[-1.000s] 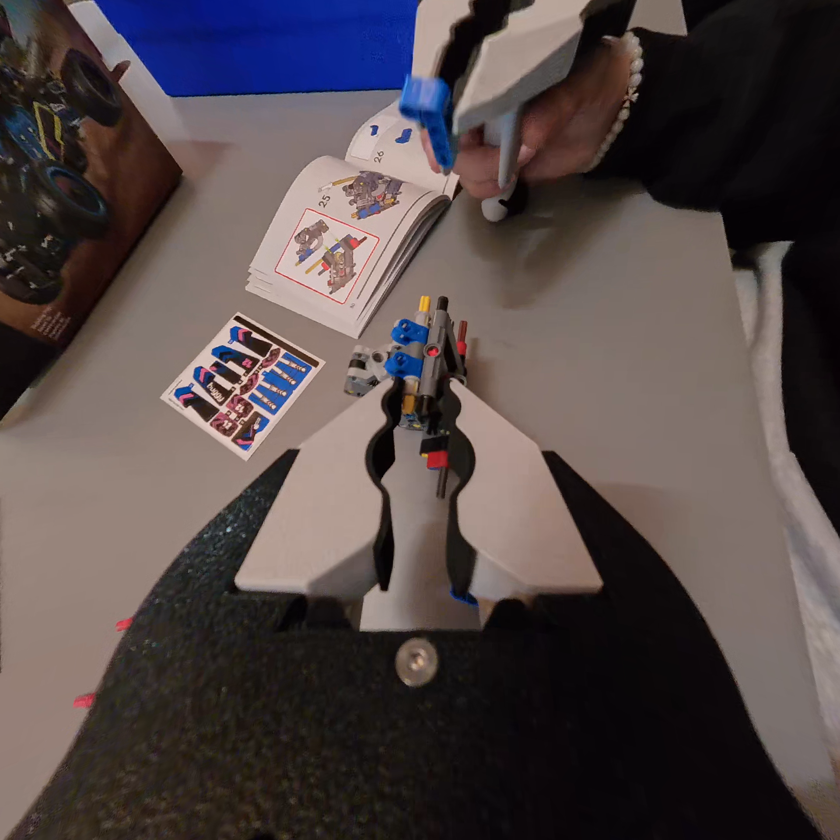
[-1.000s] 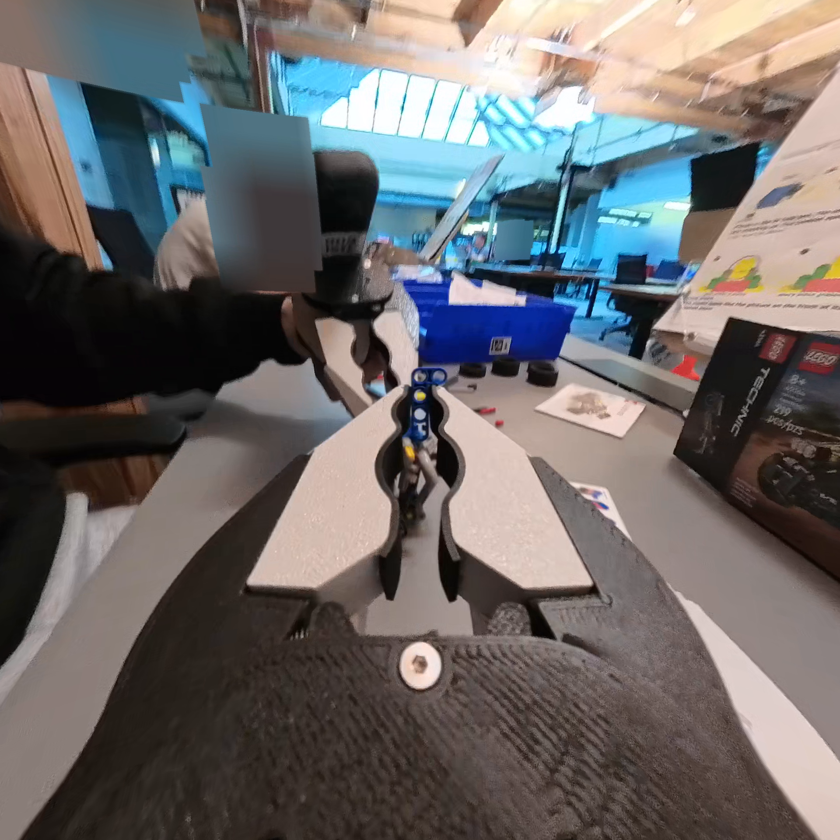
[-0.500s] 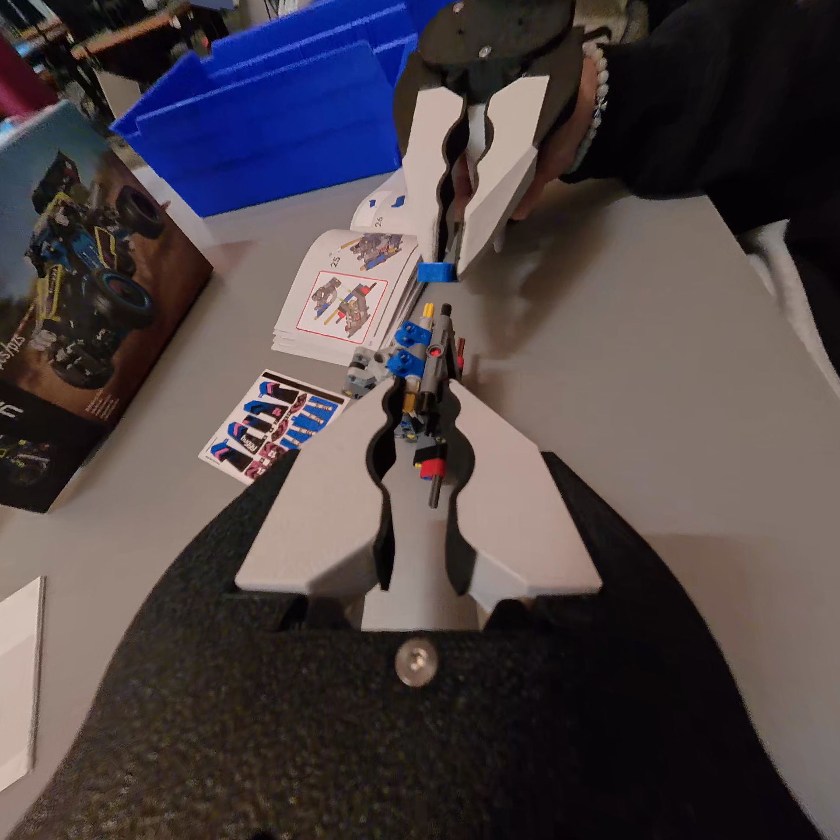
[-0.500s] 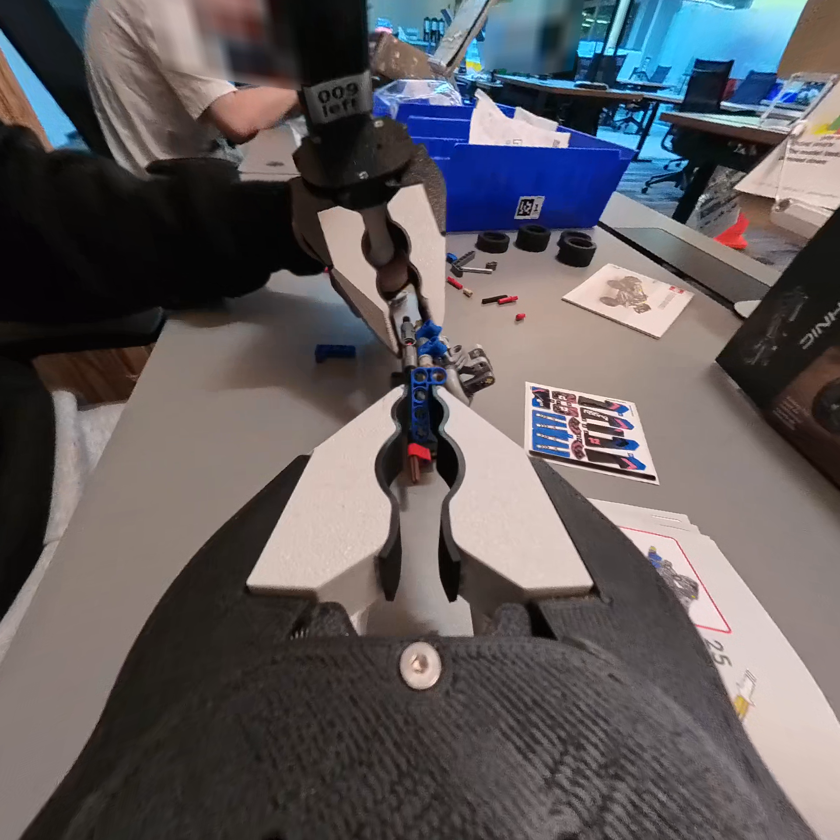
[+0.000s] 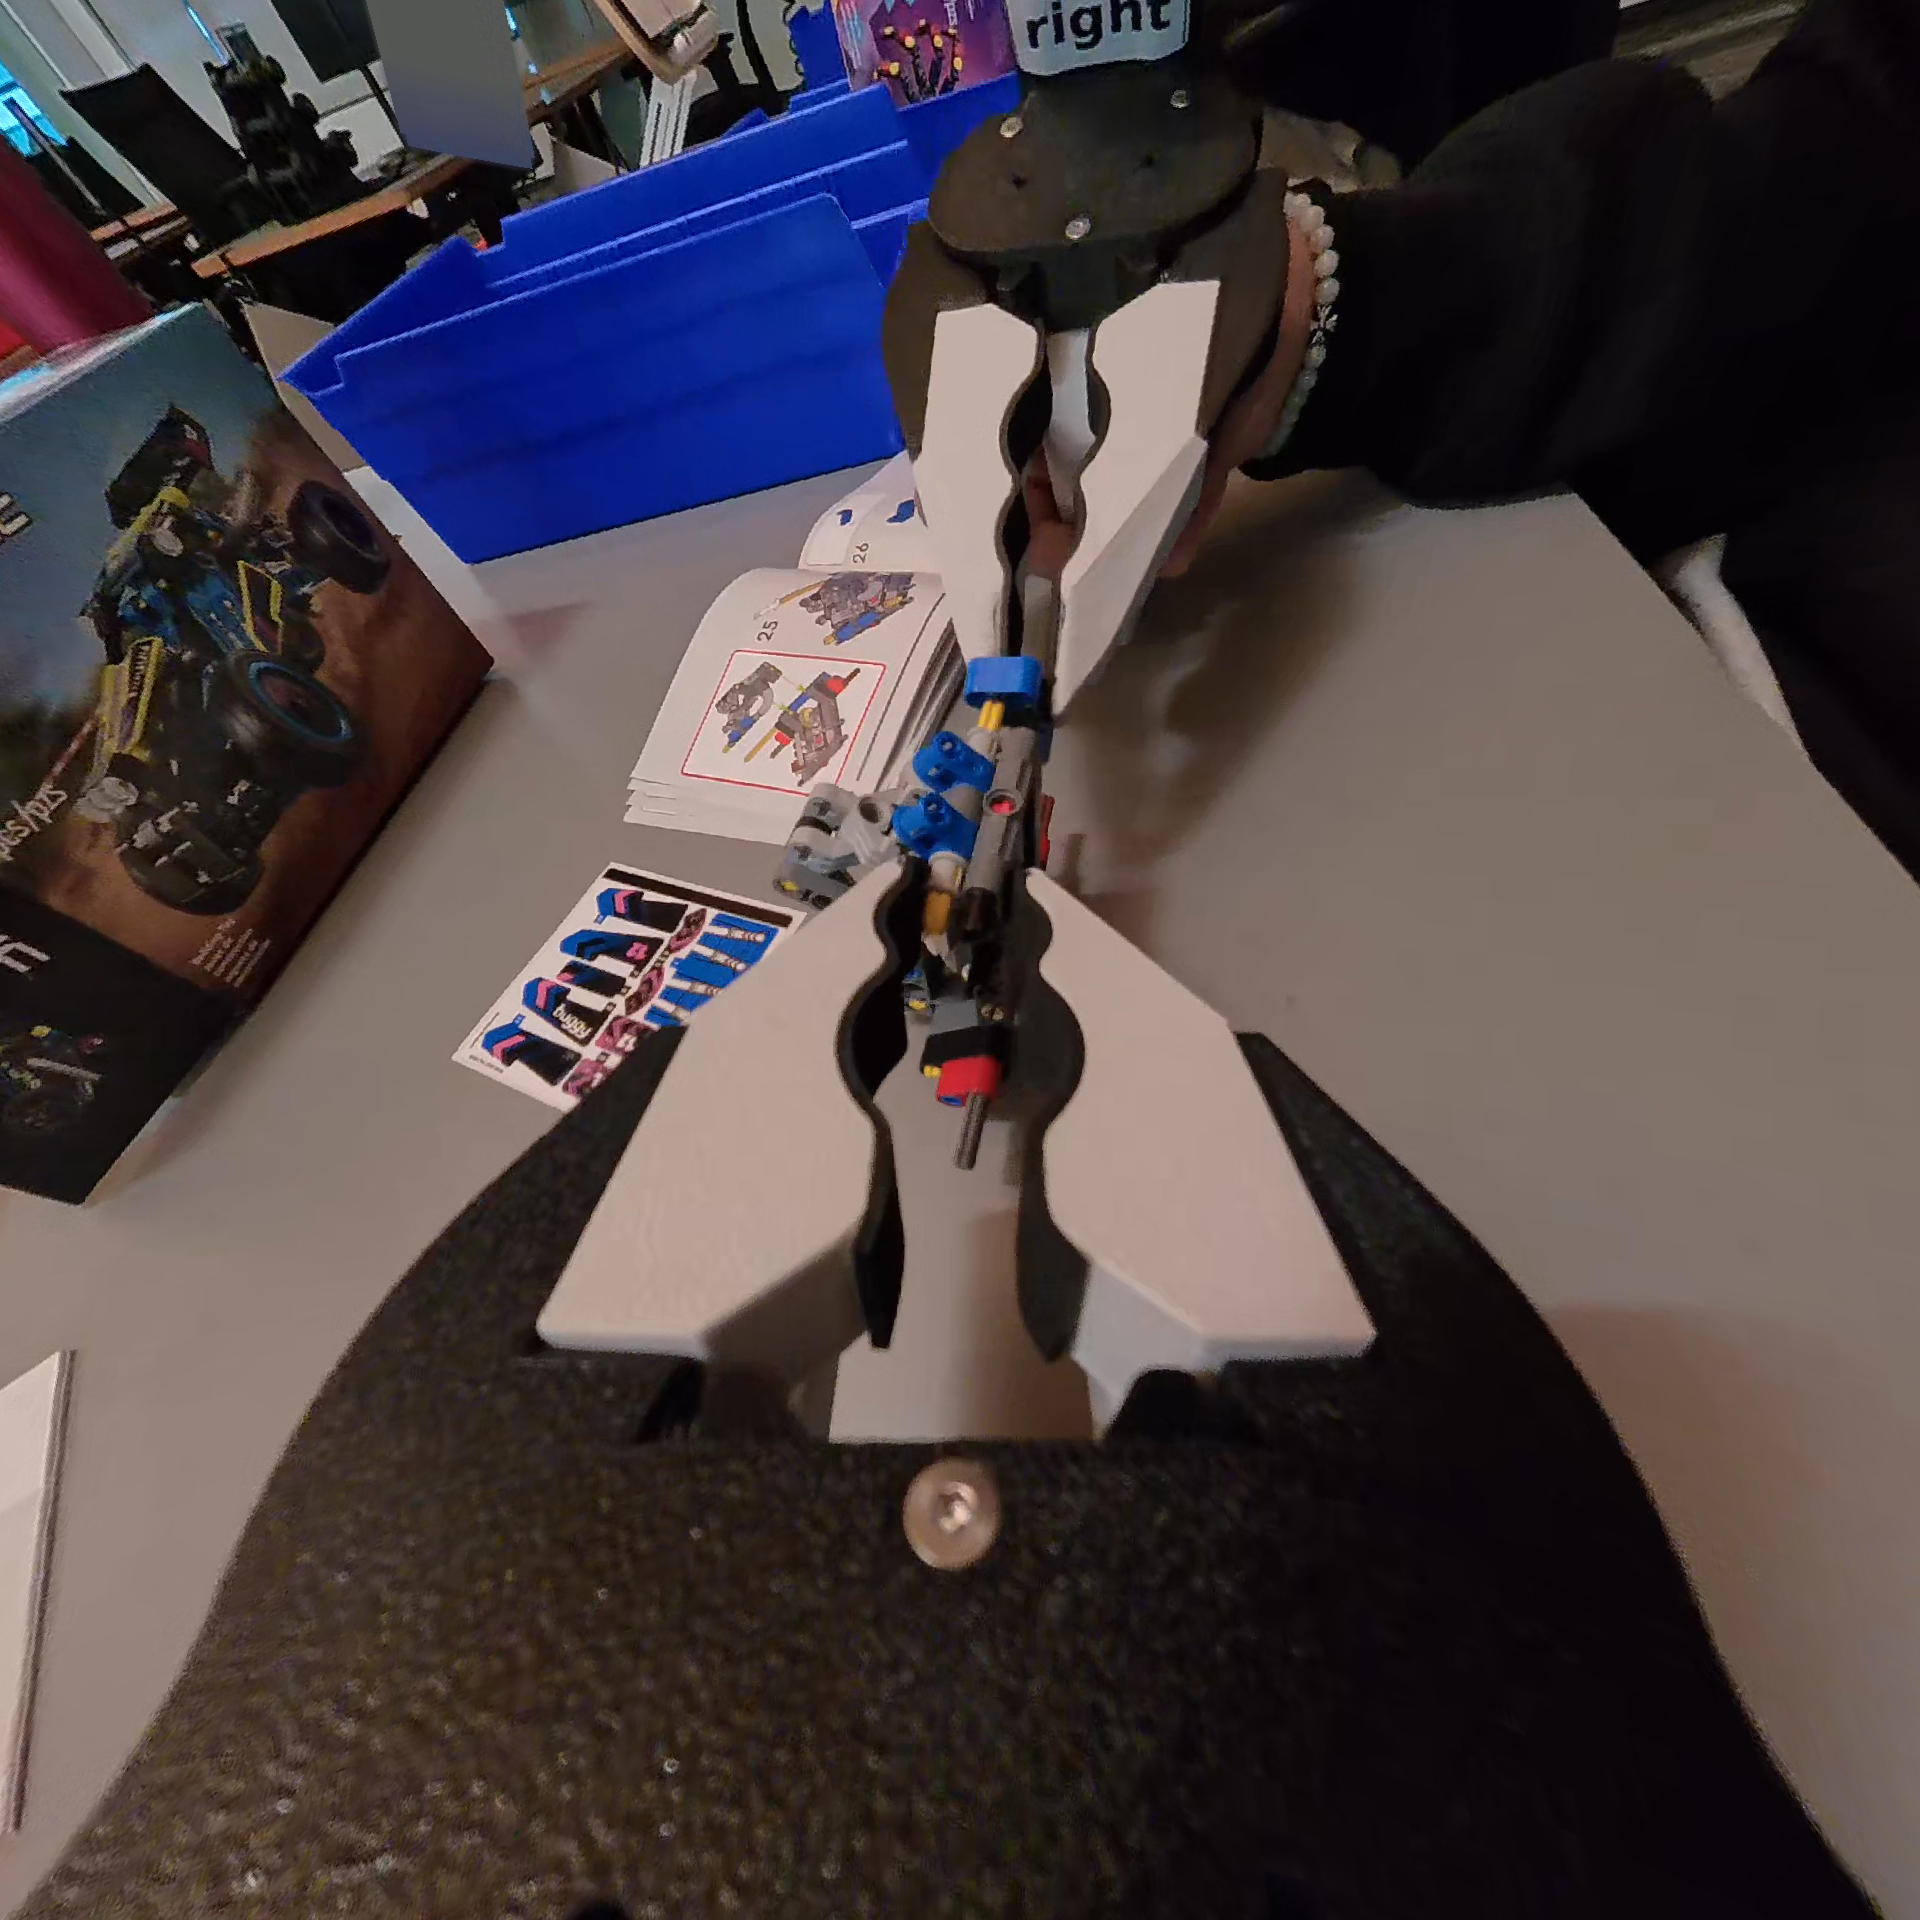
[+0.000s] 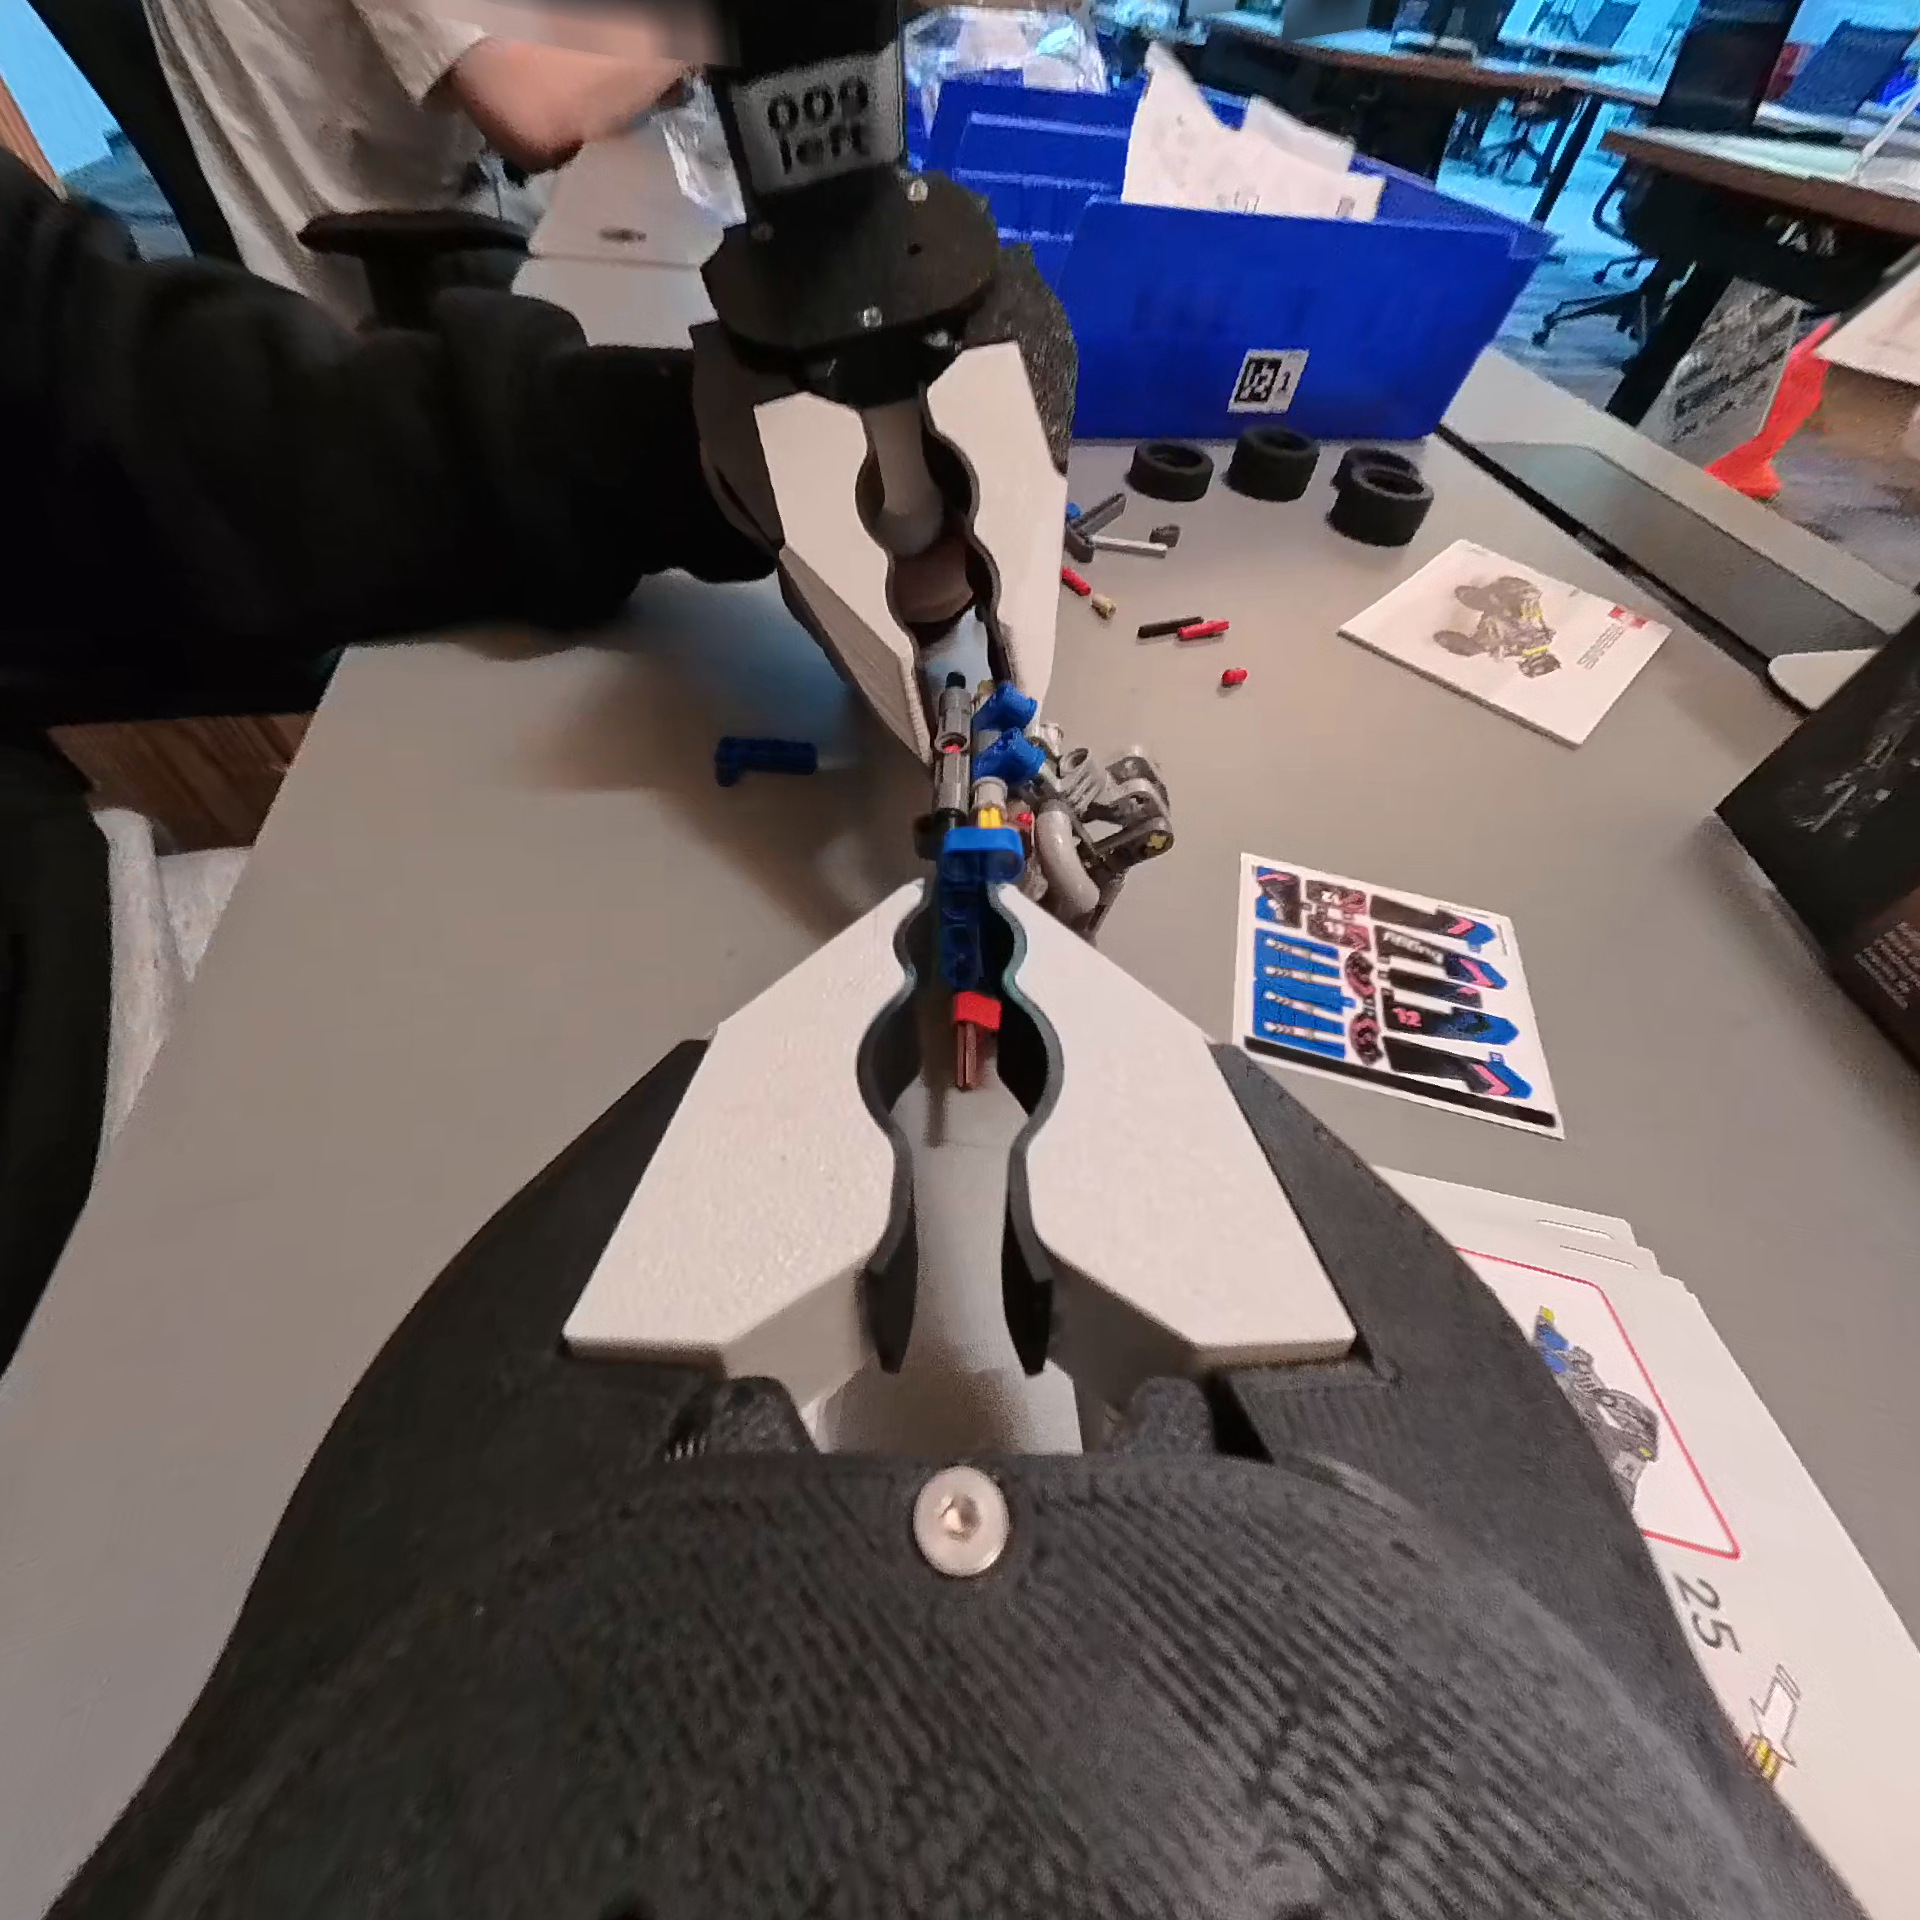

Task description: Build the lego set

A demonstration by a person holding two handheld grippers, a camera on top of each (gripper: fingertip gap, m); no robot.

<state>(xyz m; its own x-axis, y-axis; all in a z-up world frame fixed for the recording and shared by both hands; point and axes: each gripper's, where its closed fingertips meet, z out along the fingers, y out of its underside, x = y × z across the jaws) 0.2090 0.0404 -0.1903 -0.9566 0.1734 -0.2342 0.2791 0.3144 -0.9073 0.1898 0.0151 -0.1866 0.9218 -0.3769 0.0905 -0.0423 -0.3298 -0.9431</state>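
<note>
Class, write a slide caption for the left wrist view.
Left gripper holds the assembly as right gripper brings a blue piece to it.

A grey-and-blue Lego assembly [image 5: 961,831] hangs above the table, seemingly touching a blue beam [image 6: 964,914] endwise.

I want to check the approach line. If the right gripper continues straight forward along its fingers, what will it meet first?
The blue beam held in the right gripper would meet the lego assembly first. That assembly is clamped by the left gripper, directly ahead. They look already touching or nearly so, though depth is unclear.
</note>
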